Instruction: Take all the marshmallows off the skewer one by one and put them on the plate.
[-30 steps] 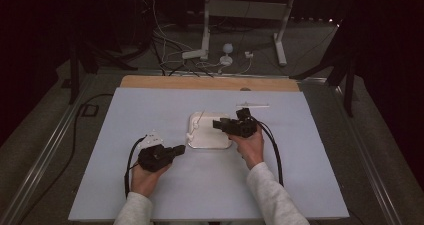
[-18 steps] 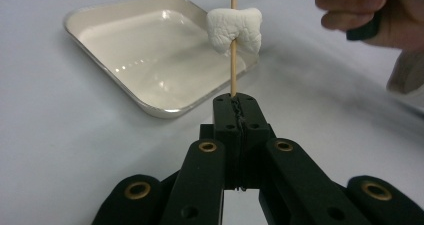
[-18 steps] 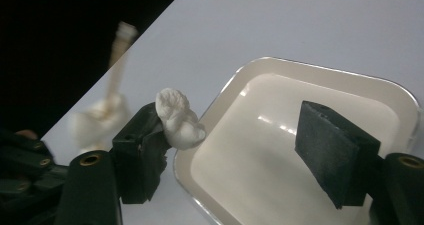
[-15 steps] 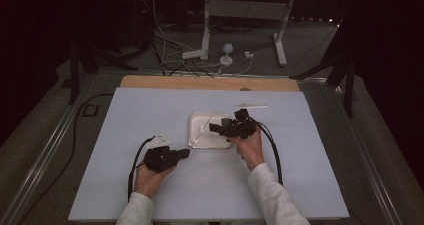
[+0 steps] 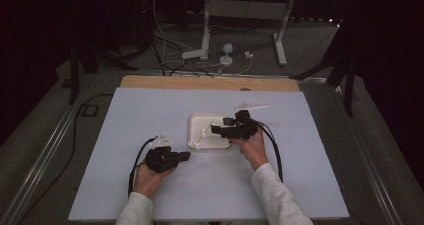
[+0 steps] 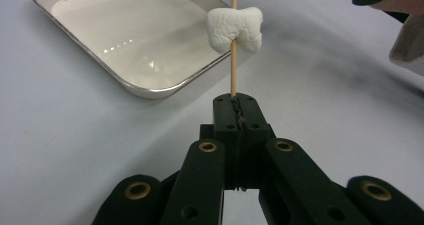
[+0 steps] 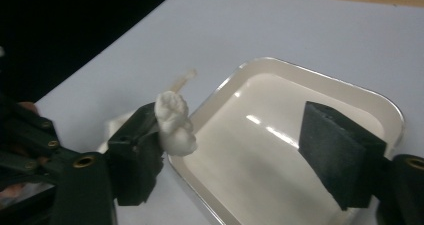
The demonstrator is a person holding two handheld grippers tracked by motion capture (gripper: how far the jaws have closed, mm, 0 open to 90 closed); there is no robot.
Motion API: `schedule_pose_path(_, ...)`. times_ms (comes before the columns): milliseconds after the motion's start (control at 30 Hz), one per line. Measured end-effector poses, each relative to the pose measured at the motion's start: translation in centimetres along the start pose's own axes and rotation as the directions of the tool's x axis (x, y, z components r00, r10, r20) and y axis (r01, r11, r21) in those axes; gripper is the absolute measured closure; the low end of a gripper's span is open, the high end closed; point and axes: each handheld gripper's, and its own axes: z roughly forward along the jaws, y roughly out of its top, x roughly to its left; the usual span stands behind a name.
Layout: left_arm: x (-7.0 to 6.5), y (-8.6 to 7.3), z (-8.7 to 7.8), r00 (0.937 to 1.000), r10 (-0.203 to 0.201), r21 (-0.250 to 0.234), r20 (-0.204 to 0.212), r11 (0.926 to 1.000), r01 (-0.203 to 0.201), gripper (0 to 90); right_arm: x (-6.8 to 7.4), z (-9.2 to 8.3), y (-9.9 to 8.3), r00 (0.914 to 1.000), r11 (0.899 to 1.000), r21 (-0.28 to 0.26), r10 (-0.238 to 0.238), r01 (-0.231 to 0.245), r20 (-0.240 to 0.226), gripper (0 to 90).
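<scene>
My left gripper (image 6: 235,102) is shut on the lower end of a thin wooden skewer (image 6: 233,70). A white marshmallow (image 6: 235,29) is threaded on the skewer above the jaws. In the high view the left gripper (image 5: 186,155) sits near the front left corner of the white tray (image 5: 196,121), and the marshmallow (image 5: 204,133) hangs over that corner. My right gripper (image 5: 214,130) reaches in over the tray from the right. Its jaws have just been opening, and the right gripper (image 7: 240,145) is open. The marshmallow (image 7: 175,122) rests against its left finger (image 7: 137,155) only. The tray (image 7: 320,80) holds nothing.
A thin white stick-like piece (image 5: 250,106) lies on the pale table (image 5: 150,115) just behind the tray. A wooden strip (image 5: 210,82) runs along the table's far edge. Cables and a metal stand (image 5: 205,30) are on the floor beyond.
The right gripper has edged slightly down and left over the tray. The left hand has barely shifted.
</scene>
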Motion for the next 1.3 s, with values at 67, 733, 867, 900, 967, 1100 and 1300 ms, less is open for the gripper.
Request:
schedule_pose_path(67,-0.1,0.0,0.1,1.0,0.004,0.0,0.003,1.0,-0.004,90.0,0.1,-0.1,0.1,0.9997,1.0,-0.007,-0.008,0.008,-0.023,26.0)
schedule_pose_path(733,-0.1,0.2,-0.1,0.9985,0.017,0.02,0.052,0.9996,-0.018,90.0,-0.1,-0.1,0.1,0.9953,0.996,0.045,-0.08,0.077,0.055,25.0)
schedule_pose_path(867,0.1,0.1,-0.1,0.9984,0.014,0.032,0.055,0.9994,-0.016,90.0,0.4,-0.3,0.1,0.986,0.987,0.056,-0.155,0.151,0.062,24.7)
schedule_pose_path(900,0.1,0.1,-0.1,0.9983,0.013,0.032,0.057,0.9994,-0.015,90.0,0.5,-0.3,0.2,0.9821,0.983,0.064,-0.174,0.169,0.073,24.2)
schedule_pose_path(967,0.1,0.1,0.0,0.9986,0.012,0.034,0.052,0.9993,-0.014,90.0,0.7,-0.3,0.2,0.9807,0.981,0.066,-0.185,0.181,0.062,23.5)
schedule_pose_path(1100,0.1,0.1,0.1,0.9985,0.016,0.043,0.051,0.9989,-0.019,90.0,0.6,-0.5,0.3,0.9859,0.985,0.045,-0.167,0.166,0.012,22.2)
schedule_pose_path(1300,0.0,0.2,0.2,0.9992,0.012,0.025,0.037,0.9996,-0.012,90.0,0.1,-0.6,0.3,0.9968,0.997,0.018,-0.079,0.079,-0.016,22.3)
